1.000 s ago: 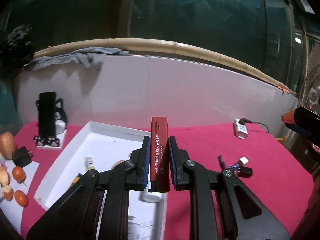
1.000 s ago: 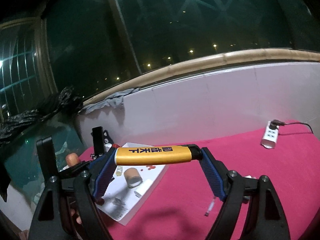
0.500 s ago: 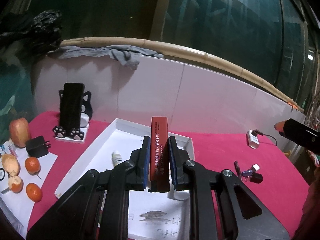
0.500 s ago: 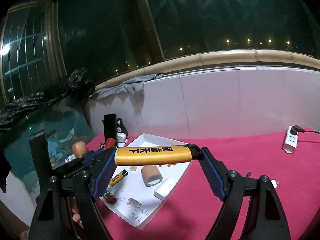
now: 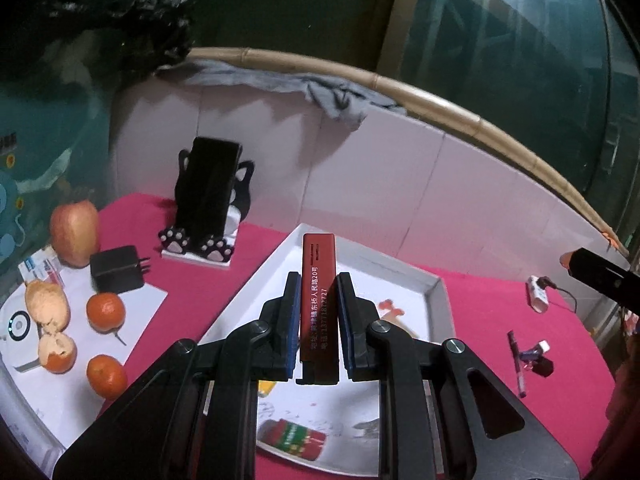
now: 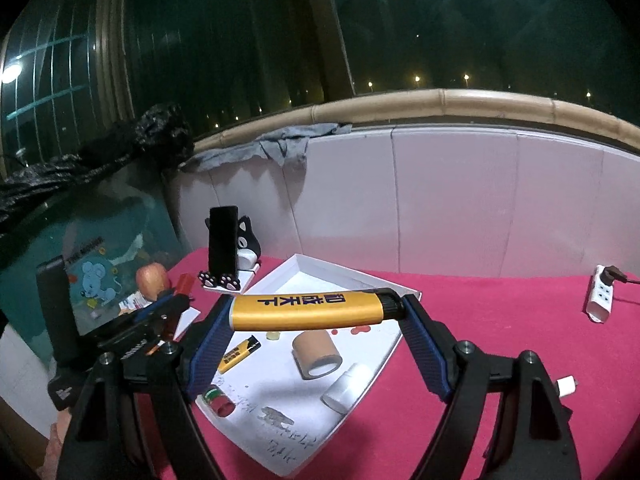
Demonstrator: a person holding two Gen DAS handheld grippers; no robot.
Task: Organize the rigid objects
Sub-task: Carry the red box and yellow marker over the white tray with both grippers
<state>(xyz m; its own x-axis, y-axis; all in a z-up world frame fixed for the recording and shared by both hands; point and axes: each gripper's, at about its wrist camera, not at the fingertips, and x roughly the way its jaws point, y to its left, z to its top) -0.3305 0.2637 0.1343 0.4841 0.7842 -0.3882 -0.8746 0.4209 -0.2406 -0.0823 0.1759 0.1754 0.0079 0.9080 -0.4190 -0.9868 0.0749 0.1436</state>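
Two grippers hover over the white tray (image 6: pixel 404 334) on the pink cloth: the left gripper (image 5: pixel 319 312) pinches a red lighter (image 5: pixel 318 280) upright in narrow jaws, the right gripper (image 6: pixel 316 332) grips a yellow lighter (image 6: pixel 308 312) endwise, jaws wide, above a tape roll (image 6: pixel 316 354)

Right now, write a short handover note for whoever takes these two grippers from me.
Left gripper: shut on the red lighter, held upright over the white tray.
Right gripper: shut on the yellow lighter end to end, crosswise above the tray.
Already in the tray: tape roll, small yellow lighter, red cylinder, white tube.
Left: set both lighters in the tray, then collect the small items loose on the pink cloth.
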